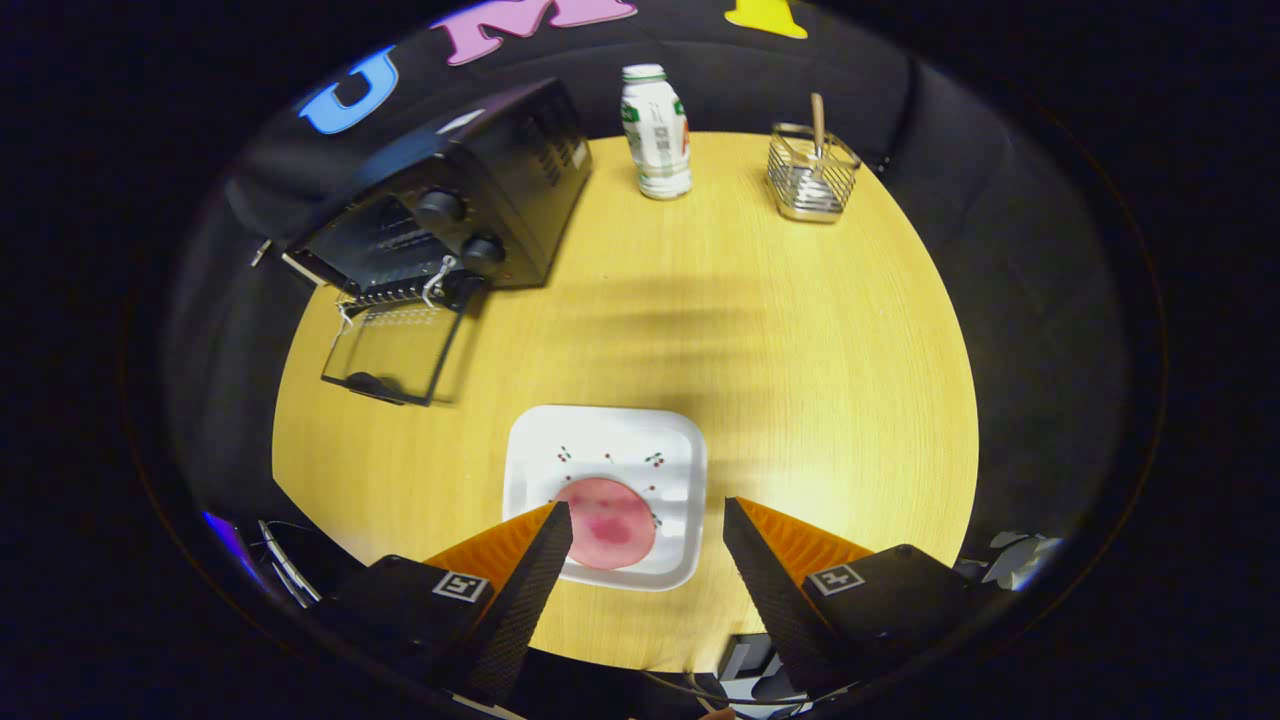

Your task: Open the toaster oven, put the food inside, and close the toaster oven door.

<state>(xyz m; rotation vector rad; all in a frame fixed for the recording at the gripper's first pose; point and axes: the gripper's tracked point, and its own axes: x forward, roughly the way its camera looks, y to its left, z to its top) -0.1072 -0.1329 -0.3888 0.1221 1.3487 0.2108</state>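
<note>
I am holding my fingers [648, 520] wide apart and empty over the white plate [605, 440] at lower centre, judging the pink food [605, 525] thin, soft and floppy, best pinched at its edge.

The black toaster oven [440, 200] stands at the far left of the table with its glass door [392, 352] folded down open, while the food [606, 522] — a round pink slice — lies flat on a white square plate [610, 445] between the spread fingers of the gripper [648, 520].
</note>
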